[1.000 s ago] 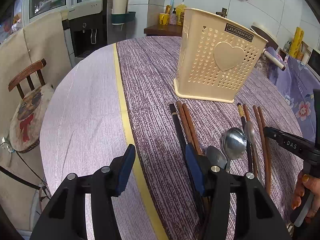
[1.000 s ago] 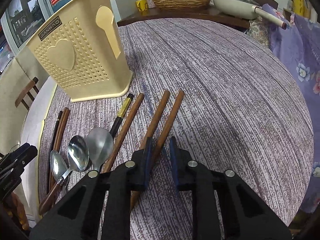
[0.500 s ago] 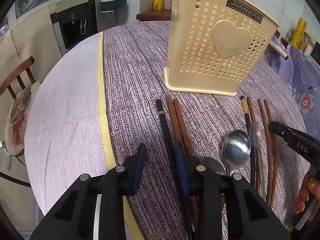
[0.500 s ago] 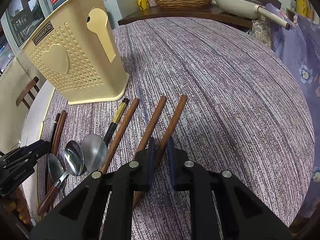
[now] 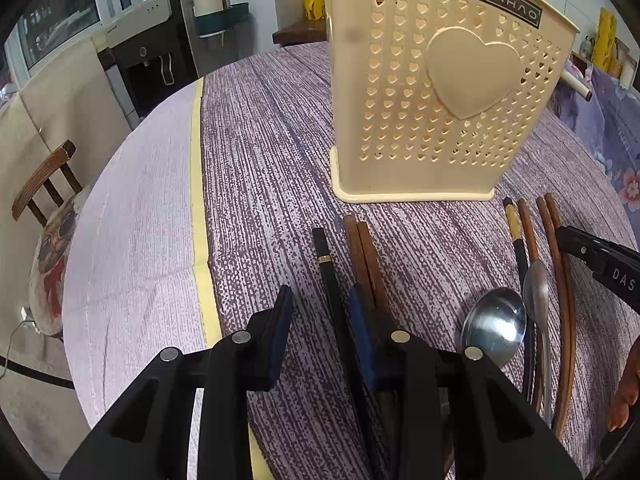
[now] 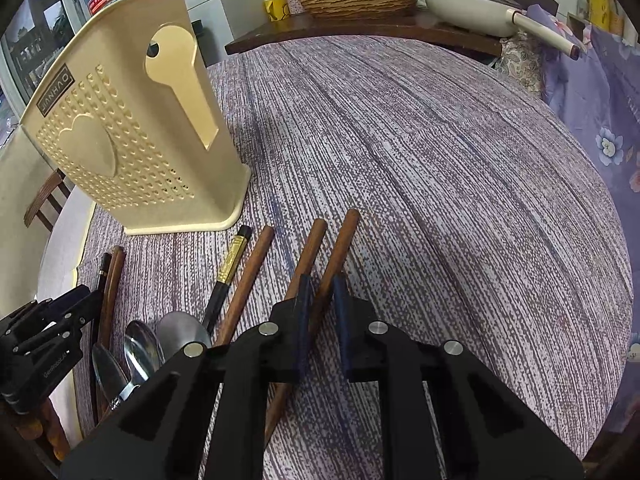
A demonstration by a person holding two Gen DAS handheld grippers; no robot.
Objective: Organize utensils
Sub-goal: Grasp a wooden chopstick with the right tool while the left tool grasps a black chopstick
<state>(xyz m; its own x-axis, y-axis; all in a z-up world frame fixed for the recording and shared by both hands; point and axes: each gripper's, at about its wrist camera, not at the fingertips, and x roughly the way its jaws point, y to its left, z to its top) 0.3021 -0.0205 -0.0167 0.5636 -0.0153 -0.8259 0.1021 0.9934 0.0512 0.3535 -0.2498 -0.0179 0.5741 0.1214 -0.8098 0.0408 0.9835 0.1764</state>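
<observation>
Both tools are at the pickup step. In the right wrist view the right tool (image 6: 320, 316) sits at lower centre with its pads nearly together around one brown chopstick (image 6: 336, 252) of the rightmost pair. The left tool (image 5: 320, 332) stands apart, the black chopstick (image 5: 332, 276) between its pads, untouched. The cream holder (image 5: 440, 92) stands upright above them on the tabletop (image 6: 440, 160). Next, I judge, comes lifting each stick and tipping it upright over the holder.

The cream holder (image 5: 448, 92) carries a dark "JIANHAO" label (image 5: 496, 2); the right hand-held gripper (image 5: 600, 264) reads "DAS".
</observation>
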